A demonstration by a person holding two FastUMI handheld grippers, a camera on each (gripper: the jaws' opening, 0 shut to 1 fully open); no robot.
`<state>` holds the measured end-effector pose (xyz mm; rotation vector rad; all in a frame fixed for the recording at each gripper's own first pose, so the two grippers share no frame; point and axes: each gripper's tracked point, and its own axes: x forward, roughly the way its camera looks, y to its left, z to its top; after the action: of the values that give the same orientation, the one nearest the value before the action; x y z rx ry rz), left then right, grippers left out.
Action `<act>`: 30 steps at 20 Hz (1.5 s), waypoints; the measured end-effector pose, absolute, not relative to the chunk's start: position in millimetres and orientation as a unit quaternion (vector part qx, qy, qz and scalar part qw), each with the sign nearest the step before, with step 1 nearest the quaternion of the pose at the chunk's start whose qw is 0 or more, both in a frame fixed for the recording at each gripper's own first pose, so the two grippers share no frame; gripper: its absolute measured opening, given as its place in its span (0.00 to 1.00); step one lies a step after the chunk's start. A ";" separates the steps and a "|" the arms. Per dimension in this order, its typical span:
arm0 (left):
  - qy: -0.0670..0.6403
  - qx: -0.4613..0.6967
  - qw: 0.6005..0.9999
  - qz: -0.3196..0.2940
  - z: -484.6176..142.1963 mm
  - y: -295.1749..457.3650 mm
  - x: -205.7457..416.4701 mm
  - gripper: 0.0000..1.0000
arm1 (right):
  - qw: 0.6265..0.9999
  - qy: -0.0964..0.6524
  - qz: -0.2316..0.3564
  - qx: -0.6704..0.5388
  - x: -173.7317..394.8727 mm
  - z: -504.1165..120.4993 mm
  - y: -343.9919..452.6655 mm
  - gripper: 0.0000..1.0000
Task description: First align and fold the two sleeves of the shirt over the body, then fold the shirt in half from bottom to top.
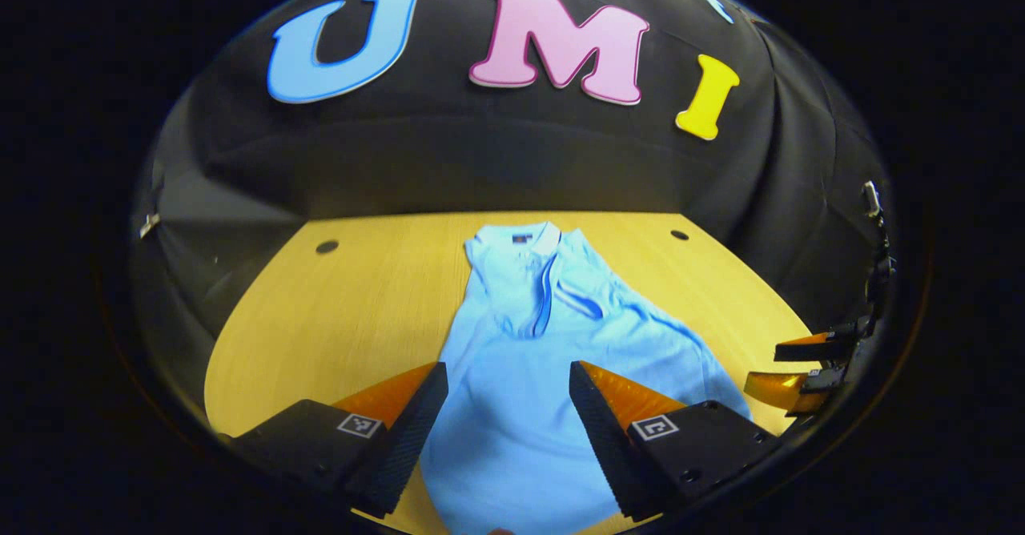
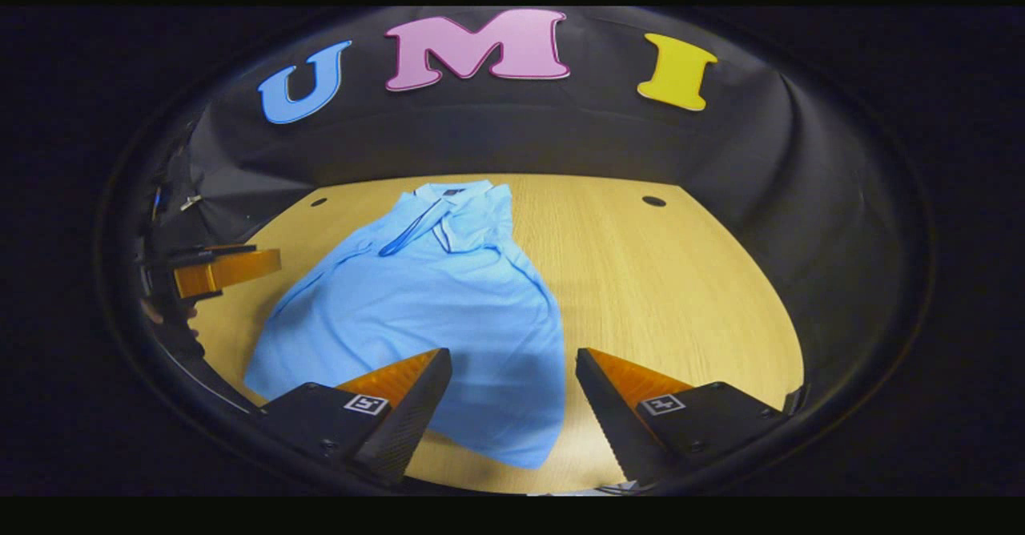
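Desk [image 1: 336, 319]: wood top, carries everything. In the left gripper view it runs ahead of the fingers and out to both sides. In the right gripper view the bare stretch [image 2: 681, 279] is ahead and to the right of the fingers.

Shirt [image 1: 520, 375]: light blue polo, lying on the desk, collar at the far end, hem toward the cameras. Both sleeves look folded in over the body, some wrinkles, can't tell how neat. In the left gripper view it sits straight ahead between the two fingers, its lower part running under the gap. In the right gripper view the shirt [image 2: 432, 303] is ahead and left, its near right corner between the fingers.

Left gripper [image 1: 508, 407]: fingers spread wide, nothing between them, above the shirt's lower part. Can't tell whether the tips touch the cloth. It also shows at the left edge of the right gripper view [image 2: 228, 269], beside the shirt.

Right gripper [image 2: 512, 395]: fingers wide apart, holding nothing, over the shirt's near right corner. It also shows at the right edge of the left gripper view [image 1: 793, 367], fingers apart and bare.

Collar [image 1: 520, 239]: farthest from both pairs of fingers, placket darker blue.
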<state>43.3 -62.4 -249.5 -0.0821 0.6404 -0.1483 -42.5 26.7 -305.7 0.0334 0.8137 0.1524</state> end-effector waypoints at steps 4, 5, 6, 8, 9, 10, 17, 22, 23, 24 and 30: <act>0.351 -0.033 0.935 -0.043 -285.2 -38.8 -19.3 0.97 | 0.908 0.415 0.056 0.013 -60.6 -327.8 21.0 0.96; 0.359 -0.031 0.932 -0.038 -292.3 -34.3 -30.3 0.97 | 0.905 0.422 0.050 0.015 -66.7 -334.7 19.5 0.98; 0.367 -0.029 0.929 -0.034 -301.2 -30.5 -40.9 0.97 | 0.902 0.429 0.045 0.021 -70.2 -342.0 19.0 0.98; 0.384 -0.026 0.923 -0.019 -318.4 -21.9 -58.1 0.98 | 0.896 0.441 0.034 0.033 -75.2 -355.8 18.5 0.98; 0.392 -0.028 0.919 -0.013 -327.3 -19.7 -65.1 0.97 | 0.895 0.444 0.028 0.036 -77.9 -360.6 18.6 0.98; 0.404 -0.031 0.914 -0.007 -337.2 -17.6 -72.3 0.98 | 0.893 0.448 0.023 0.038 -79.8 -366.9 17.6 0.98; 0.423 -0.018 0.906 -0.001 -355.9 -25.4 -88.4 0.99 | 0.896 0.443 0.021 0.029 -78.7 -377.8 27.5 0.98; 0.422 -0.005 0.906 -0.027 -356.9 -46.4 -84.9 0.55 | 0.894 0.444 0.051 0.022 -79.7 -378.5 46.0 0.44; 0.420 -0.004 0.907 -0.033 -356.1 -51.4 -83.9 0.33 | 0.896 0.441 0.052 0.022 -80.9 -376.7 45.5 0.30; 0.420 -0.001 0.907 -0.034 -356.6 -53.4 -82.0 0.24 | 0.897 0.440 0.048 0.024 -82.0 -377.3 45.5 0.12; 0.450 -0.095 0.887 -0.037 -352.1 -63.0 -77.4 0.06 | 0.889 0.445 0.090 0.059 -80.8 -376.1 52.7 0.05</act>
<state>-77.4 -63.0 -352.1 -0.1972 0.9348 -0.0779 -80.8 52.7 -376.1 0.1230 0.9255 0.1864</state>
